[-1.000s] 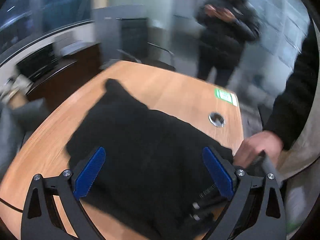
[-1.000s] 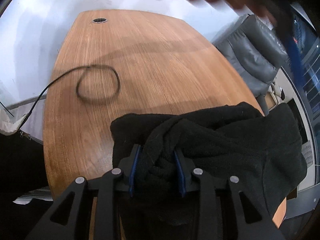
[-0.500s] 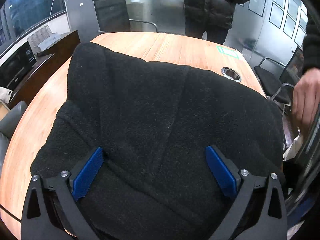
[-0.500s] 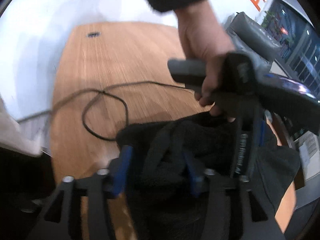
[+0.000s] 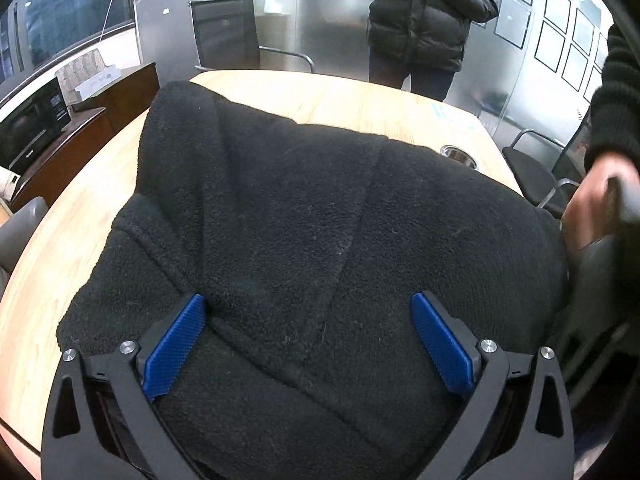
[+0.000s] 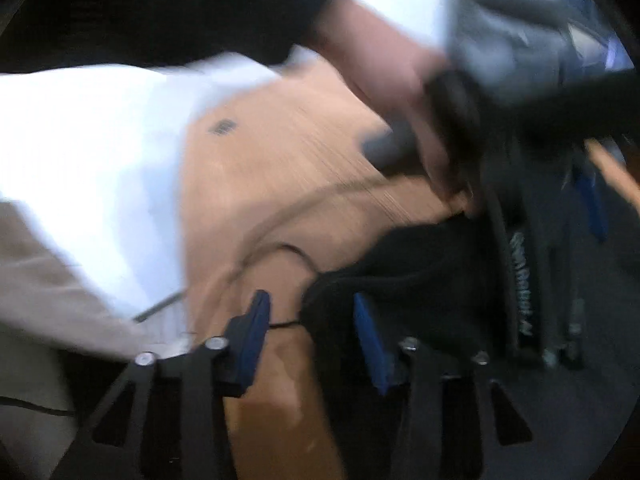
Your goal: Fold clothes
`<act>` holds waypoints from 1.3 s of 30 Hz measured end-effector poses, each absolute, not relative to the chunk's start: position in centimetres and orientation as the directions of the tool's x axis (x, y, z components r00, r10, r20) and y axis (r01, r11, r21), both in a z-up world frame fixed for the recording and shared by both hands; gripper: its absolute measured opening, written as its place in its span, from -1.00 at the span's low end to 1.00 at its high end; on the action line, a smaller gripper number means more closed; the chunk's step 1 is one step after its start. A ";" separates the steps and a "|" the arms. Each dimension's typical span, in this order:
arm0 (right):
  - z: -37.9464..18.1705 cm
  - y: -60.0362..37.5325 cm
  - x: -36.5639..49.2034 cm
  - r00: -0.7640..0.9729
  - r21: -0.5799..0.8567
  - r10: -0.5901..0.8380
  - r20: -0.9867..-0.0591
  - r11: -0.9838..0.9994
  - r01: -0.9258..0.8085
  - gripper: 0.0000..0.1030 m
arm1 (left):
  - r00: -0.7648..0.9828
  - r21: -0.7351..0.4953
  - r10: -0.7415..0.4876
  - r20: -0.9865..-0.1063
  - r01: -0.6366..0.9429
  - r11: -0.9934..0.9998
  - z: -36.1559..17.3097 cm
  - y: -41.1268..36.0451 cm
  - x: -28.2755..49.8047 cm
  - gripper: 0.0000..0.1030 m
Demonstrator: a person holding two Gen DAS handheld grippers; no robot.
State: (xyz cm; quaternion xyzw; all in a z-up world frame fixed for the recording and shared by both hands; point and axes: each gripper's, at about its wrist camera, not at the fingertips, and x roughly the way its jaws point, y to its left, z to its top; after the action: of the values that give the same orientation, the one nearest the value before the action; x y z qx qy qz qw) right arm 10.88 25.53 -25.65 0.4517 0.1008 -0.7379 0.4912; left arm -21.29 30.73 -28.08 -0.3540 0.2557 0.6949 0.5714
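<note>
A black fleece garment (image 5: 312,216) lies bunched on the wooden table (image 5: 64,240). My left gripper (image 5: 308,340) is wide open, with its blue pads (image 5: 176,344) resting on either side of the fleece's near part. In the blurred right wrist view my right gripper (image 6: 312,332) is open, with bare table between its blue pads (image 6: 252,336); the edge of the fleece (image 6: 400,280) lies against the right pad. The left gripper's body (image 6: 520,288) and the hand holding it show at the right.
A thin black cable (image 6: 288,256) loops on the table by the right gripper. A person in a black jacket (image 5: 424,24) stands at the table's far end. Office chairs (image 5: 228,32) stand around it. A round grommet (image 5: 458,154) sits in the tabletop.
My right gripper has opened and let go of the fleece, sliding left off it. The left gripper has come lower and closer over the fleece, still open.
</note>
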 end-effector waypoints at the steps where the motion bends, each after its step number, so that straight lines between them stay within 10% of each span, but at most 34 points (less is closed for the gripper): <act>1: -26.3 25.5 10.3 -0.126 0.293 -0.625 -0.770 -0.523 0.800 -0.61 | -0.099 -0.048 0.611 -0.785 -0.974 -0.220 -28.0 30.5 -21.4 1.00; 14: -18.9 35.6 12.8 -0.297 0.271 -0.649 -0.701 -0.626 0.731 0.00 | -0.114 -0.088 0.635 -0.764 -0.957 -0.278 -22.4 28.0 -19.0 0.99; 31: -23.7 43.4 7.5 -0.307 0.208 -0.507 -0.806 -0.727 0.654 0.05 | -0.153 0.075 0.483 -0.862 -0.981 -0.177 -27.5 23.7 -8.9 0.98; 39: -20.9 46.0 9.9 -0.357 0.251 -0.504 -0.786 -0.789 0.561 0.23 | -0.164 -0.213 0.664 -0.729 -0.868 -0.448 -17.7 19.8 -11.9 0.99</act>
State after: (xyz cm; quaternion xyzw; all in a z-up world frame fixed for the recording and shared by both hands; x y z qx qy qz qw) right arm 9.86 46.03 -20.86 0.4655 0.0304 -0.8232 0.3236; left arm -11.87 19.85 -17.66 -0.3981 0.1280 0.7520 0.5095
